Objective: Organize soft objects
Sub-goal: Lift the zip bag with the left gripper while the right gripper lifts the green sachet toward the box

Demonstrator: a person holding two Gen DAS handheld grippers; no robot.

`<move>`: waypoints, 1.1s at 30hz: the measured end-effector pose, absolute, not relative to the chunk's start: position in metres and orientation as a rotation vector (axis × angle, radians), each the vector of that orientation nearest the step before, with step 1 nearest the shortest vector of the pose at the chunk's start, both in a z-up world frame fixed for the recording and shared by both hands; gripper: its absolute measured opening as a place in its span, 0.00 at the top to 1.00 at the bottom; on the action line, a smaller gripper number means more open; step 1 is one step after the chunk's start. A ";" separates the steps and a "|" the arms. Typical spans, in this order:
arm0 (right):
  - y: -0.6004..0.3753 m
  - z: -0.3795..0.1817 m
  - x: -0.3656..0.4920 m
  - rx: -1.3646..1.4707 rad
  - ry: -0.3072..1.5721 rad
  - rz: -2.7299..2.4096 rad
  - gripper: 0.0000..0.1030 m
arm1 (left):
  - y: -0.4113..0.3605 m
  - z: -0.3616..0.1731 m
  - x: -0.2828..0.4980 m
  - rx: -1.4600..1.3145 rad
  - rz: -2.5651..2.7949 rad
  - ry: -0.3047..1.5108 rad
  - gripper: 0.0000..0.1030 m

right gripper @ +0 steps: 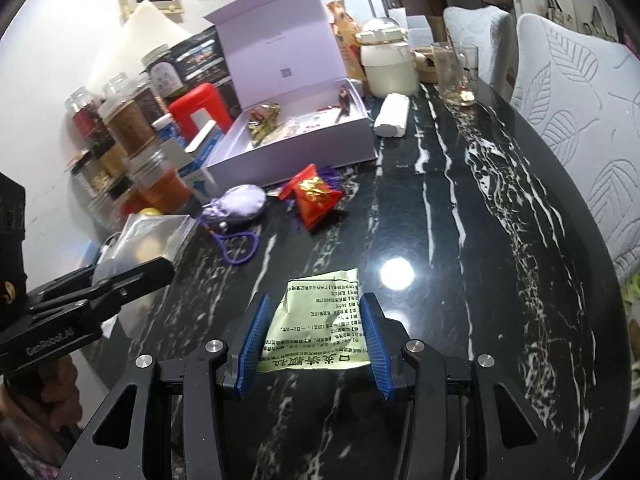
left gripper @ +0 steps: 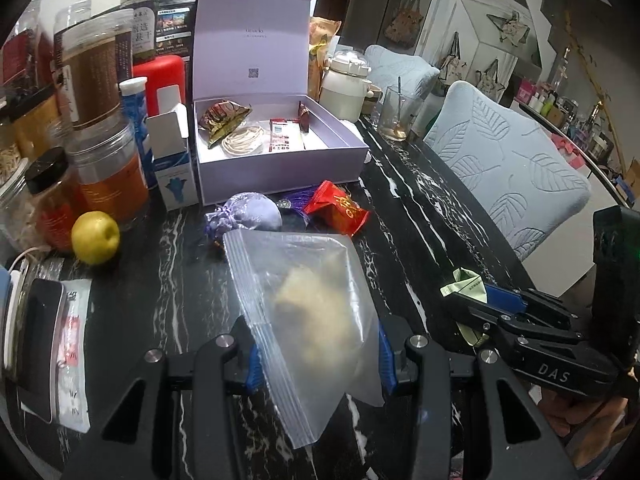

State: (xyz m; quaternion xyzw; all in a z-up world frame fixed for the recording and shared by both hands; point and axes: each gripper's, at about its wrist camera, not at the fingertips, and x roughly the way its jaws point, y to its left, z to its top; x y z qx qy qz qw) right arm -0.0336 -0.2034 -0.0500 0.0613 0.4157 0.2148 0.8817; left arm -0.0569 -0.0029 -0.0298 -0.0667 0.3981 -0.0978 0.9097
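Note:
My left gripper (left gripper: 316, 344) is shut on a clear zip bag (left gripper: 312, 300) with a pale yellow lump inside, held above the black marble table (left gripper: 400, 208). My right gripper (right gripper: 314, 320) is shut on a flat green sachet (right gripper: 316, 320) printed with text. Each gripper shows in the other's view: the right gripper (left gripper: 476, 300) with the green sachet (left gripper: 464, 280), the left gripper (right gripper: 132, 272) with the zip bag (right gripper: 152, 236). An open lilac box (left gripper: 280, 164) with several packets stands ahead. A purple pouch (left gripper: 248, 216) and a red packet (left gripper: 340, 208) lie before it.
Jars (left gripper: 104, 80) and a yellow fruit (left gripper: 96, 236) crowd the table's left side. A white pot (left gripper: 346, 84) and a glass (left gripper: 396, 114) stand behind the box. A white roll (right gripper: 392, 114) lies beside the box. Padded chairs (left gripper: 504, 168) line the right edge.

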 end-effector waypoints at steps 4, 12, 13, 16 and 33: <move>-0.197 -0.040 -0.047 0.112 0.835 0.467 0.56 | 0.001 -0.026 -0.063 -0.133 -0.186 0.803 0.58; -0.182 -0.015 -0.063 0.076 0.765 0.513 0.56 | 0.006 -0.012 -0.065 -0.131 -0.188 0.757 0.58; -0.180 -0.013 -0.063 0.073 0.760 0.519 0.56 | 0.007 -0.011 -0.064 -0.132 -0.191 0.754 0.58; -0.176 -0.007 -0.060 0.052 0.735 0.536 0.56 | 0.008 -0.003 -0.059 -0.152 -0.226 0.749 0.58; -0.167 0.033 -0.015 0.013 0.630 0.572 0.56 | 0.008 0.045 -0.010 -0.116 -0.259 0.634 0.58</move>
